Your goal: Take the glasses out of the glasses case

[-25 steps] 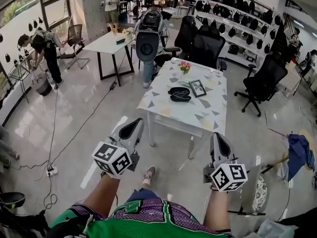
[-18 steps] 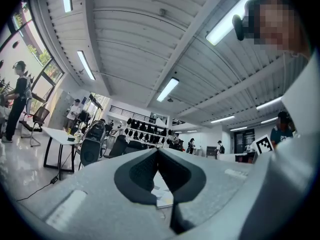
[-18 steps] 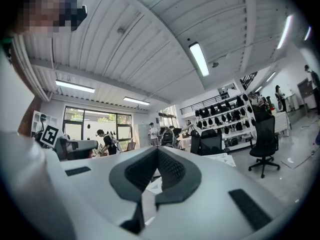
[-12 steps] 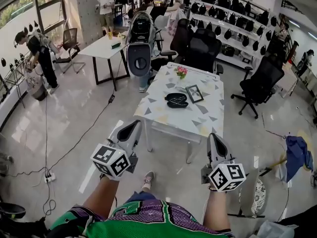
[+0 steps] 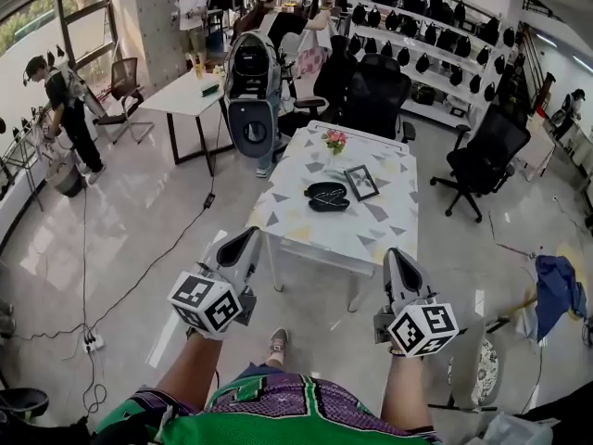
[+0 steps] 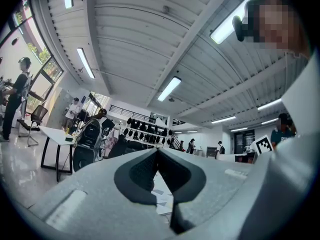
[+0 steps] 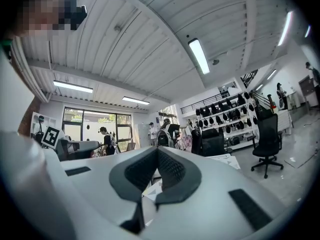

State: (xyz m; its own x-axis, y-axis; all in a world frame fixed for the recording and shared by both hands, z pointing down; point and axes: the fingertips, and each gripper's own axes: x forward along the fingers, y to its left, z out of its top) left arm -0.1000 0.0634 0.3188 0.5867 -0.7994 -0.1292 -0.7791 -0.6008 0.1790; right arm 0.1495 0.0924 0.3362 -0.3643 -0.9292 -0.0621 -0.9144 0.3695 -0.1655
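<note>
Counter (image 5: 375, 219): white, scattered grey and pale yellow triangles.
Glasses case (image 5: 326, 197): black, apparently plain at this distance.
Left claw (image 5: 246, 241), right claw (image 5: 397, 256): grey, black-and-white marker cubes.
Flowers (image 5: 334, 139): pink.
Shirt (image 5: 278, 417): green, purple.

Both bare forearms (image 5: 193, 371) reach forward side by side. The left gripper (image 5: 248, 239) has its jaws closed together, empty, tips slightly raised. To its right, well apart, the right gripper (image 5: 397, 256) is level, also closed and empty.
</note>
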